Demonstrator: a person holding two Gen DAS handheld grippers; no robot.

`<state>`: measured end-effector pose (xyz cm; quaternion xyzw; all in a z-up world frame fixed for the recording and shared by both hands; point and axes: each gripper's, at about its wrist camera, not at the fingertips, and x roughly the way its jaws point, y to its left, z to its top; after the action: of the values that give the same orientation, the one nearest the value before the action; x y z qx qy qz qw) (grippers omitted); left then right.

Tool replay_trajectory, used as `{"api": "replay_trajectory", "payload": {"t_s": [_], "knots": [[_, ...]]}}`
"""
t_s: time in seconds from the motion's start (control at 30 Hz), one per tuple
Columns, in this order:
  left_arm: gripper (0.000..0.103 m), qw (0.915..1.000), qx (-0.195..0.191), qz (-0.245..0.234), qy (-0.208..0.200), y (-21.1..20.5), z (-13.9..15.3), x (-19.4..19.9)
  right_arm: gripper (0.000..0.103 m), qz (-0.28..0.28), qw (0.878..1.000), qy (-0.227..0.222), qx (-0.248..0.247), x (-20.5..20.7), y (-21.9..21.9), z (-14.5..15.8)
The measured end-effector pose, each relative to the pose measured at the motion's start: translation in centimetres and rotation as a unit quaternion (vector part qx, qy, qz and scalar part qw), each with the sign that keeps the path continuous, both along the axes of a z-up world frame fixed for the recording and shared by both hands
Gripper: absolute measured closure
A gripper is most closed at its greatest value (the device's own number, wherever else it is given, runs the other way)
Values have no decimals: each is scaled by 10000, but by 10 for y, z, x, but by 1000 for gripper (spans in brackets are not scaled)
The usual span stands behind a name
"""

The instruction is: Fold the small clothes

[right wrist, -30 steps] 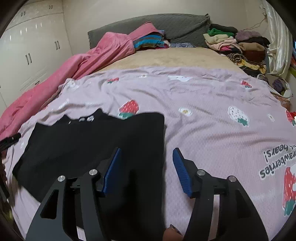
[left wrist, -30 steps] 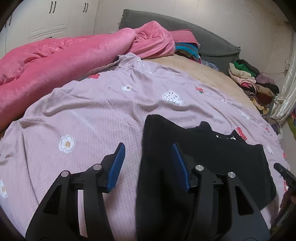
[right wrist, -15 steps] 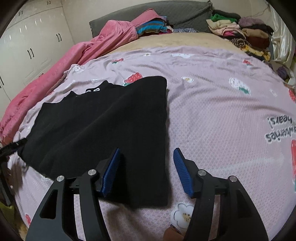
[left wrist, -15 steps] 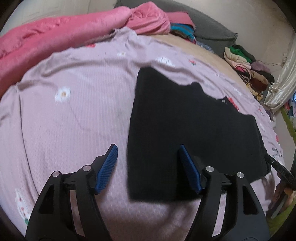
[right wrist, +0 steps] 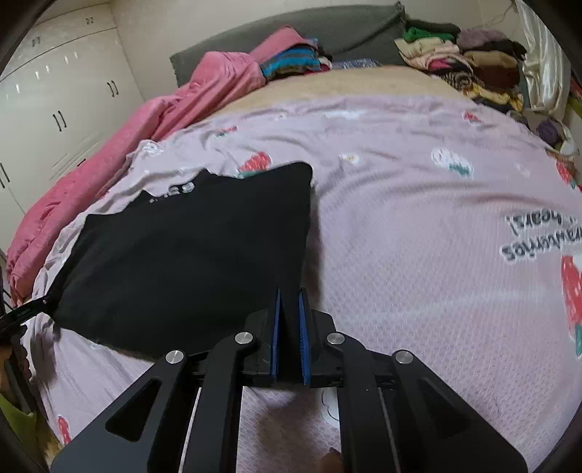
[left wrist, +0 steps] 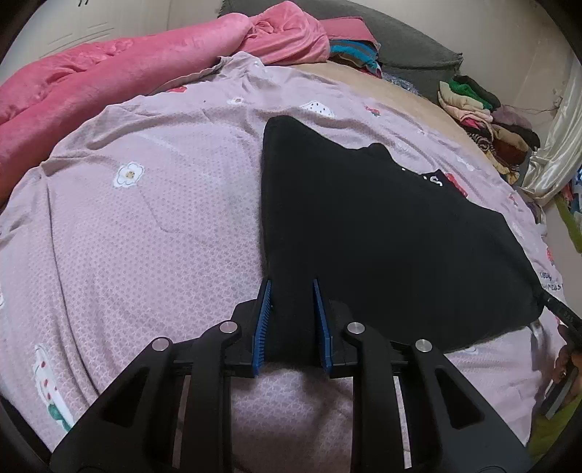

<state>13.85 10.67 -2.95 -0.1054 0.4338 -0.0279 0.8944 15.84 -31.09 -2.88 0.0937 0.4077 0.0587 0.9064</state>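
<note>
On the lilac strawberry-print bedsheet (left wrist: 152, 233) lies a flat black cotton T-shirt (left wrist: 363, 233), soft, light and limp, its 2 near hem corners pinched: left gripper (left wrist: 291, 320) closing on cloth, right gripper (right wrist: 290, 334) clamped.

Garment (left wrist: 382, 233): black, small white lettering near the neck. Bedsheet (left wrist: 145, 236): pale lilac, printed with white flowers, red strawberries and dark text. Blanket (left wrist: 109, 72): pink. Headboard (right wrist: 327, 32): grey. Wardrobe (right wrist: 54, 102): cream, dark handles. Gripper pads (left wrist: 263, 324): blue.
</note>
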Motion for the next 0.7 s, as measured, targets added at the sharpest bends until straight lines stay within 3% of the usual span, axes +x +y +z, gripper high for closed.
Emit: {"api": "replay_trajectory", "payload": {"t_s": [0.23, 0.33, 0.7], "knots": [[88, 10000, 63, 1, 57, -1, -1, -3, 92, -127, 9997, 16, -220, -2, 4, -7], [88, 9999, 93, 9, 62, -2, -1, -5, 82, -207, 9993, 31, -312, -3, 3, -8], [89, 9998, 144, 24, 103, -6, -1, -10, 59, -338, 9991, 47, -258, -14, -6, -7]]}}
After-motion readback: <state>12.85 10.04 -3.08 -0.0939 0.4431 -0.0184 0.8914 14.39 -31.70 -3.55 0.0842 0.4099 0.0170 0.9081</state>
